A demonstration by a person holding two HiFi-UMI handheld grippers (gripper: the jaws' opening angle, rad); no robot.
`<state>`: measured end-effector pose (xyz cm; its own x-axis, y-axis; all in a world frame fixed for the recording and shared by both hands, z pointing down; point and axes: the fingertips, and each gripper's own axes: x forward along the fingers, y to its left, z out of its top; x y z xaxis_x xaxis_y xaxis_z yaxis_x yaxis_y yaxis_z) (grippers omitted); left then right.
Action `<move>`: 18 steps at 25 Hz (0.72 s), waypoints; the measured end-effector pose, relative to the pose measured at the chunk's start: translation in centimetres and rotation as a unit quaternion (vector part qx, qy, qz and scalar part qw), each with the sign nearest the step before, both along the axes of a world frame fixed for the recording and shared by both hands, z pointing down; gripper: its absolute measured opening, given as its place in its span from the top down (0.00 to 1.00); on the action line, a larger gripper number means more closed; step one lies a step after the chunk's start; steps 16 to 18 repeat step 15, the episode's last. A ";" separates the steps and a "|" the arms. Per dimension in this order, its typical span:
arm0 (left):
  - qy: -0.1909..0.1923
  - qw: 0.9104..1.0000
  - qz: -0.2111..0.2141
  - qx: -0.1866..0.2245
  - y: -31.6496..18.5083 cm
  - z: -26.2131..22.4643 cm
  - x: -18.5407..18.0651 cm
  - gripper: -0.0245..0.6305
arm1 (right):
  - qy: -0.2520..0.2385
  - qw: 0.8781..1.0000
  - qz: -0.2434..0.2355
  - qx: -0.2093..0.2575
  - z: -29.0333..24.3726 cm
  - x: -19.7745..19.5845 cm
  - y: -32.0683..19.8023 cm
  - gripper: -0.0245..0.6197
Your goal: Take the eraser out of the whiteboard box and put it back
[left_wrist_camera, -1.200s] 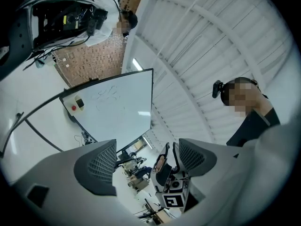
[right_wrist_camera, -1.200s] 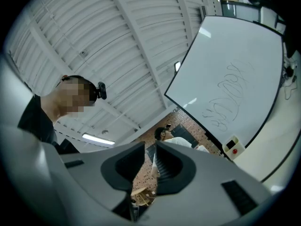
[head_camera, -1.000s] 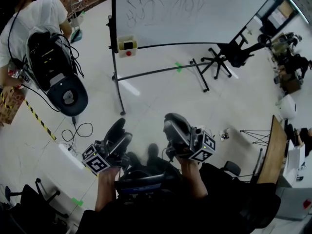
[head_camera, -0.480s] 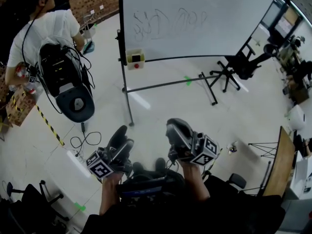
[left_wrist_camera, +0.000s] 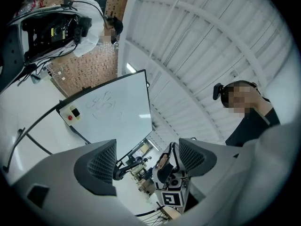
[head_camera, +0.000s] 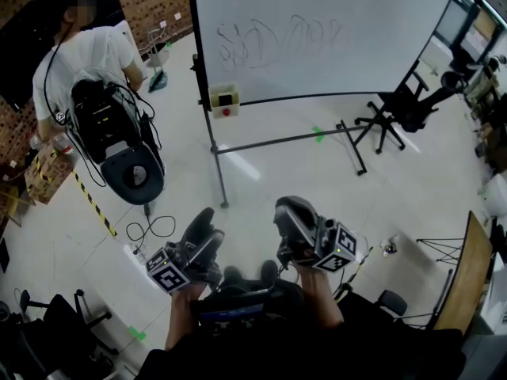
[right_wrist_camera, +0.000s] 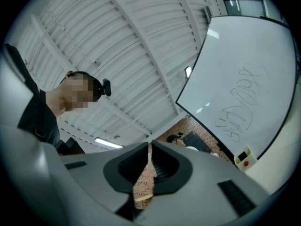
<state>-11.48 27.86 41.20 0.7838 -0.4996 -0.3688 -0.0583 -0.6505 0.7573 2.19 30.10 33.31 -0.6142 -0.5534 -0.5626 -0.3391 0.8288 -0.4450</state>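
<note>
The whiteboard (head_camera: 317,30) stands across the floor ahead of me, with scribbles on it. A small pale box (head_camera: 224,100) hangs at its lower left corner, holding a dark eraser (head_camera: 226,98) above a red dot. Both grippers are held low in front of me, well short of the board. My left gripper (head_camera: 204,226) is open, with only air between its jaws (left_wrist_camera: 148,161); the box (left_wrist_camera: 73,114) shows far off. My right gripper (head_camera: 287,209) is closing, its jaw tips meeting (right_wrist_camera: 149,147) with nothing between them; the box (right_wrist_camera: 245,158) is small at the lower right.
A person with a black backpack (head_camera: 103,117) stands at the left beside a round black base (head_camera: 133,176). Cables and a power strip (head_camera: 135,248) lie on the floor near my left gripper. An office chair (head_camera: 400,109) stands right of the whiteboard's legs (head_camera: 218,172).
Both grippers have lifted a little toward the whiteboard. The head view has shifted, so the board's box and the person sit further right and lower in frame.
</note>
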 end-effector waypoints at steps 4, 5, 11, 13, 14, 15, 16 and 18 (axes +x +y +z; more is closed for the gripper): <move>-0.009 1.000 0.004 -0.004 0.2 -0.1 1.3 0.34 | -0.006 1.000 -0.003 -0.003 0.3 1.1 0.1 0.90; -0.011 1.000 0.005 -0.005 0.3 -0.1 1.6 0.34 | -0.008 1.000 -0.005 -0.004 0.4 1.3 0.1 0.90; -0.022 1.000 0.005 -0.009 -0.2 0.1 2.9 0.34 | -0.015 1.000 -0.010 -0.006 0.8 2.5 -0.5 0.90; -0.024 1.000 0.006 -0.009 -0.7 0.3 3.2 0.34 | -0.016 1.000 -0.010 -0.006 1.1 2.8 -0.9 0.90; -0.025 1.000 0.007 -0.009 -1.0 0.4 3.4 0.34 | -0.017 1.000 -0.009 -0.006 1.2 2.9 -1.2 0.90; -0.025 1.000 0.008 -0.009 -1.2 0.5 3.6 0.34 | -0.018 1.000 -0.008 -0.007 1.3 3.1 -1.4 0.90; -0.025 1.000 0.008 -0.009 -1.2 0.5 3.6 0.34 | -0.018 1.000 -0.008 -0.007 1.3 3.1 -1.4 0.90; -0.025 1.000 0.008 -0.009 -1.2 0.5 3.6 0.34 | -0.018 1.000 -0.008 -0.007 1.3 3.1 -1.4 0.90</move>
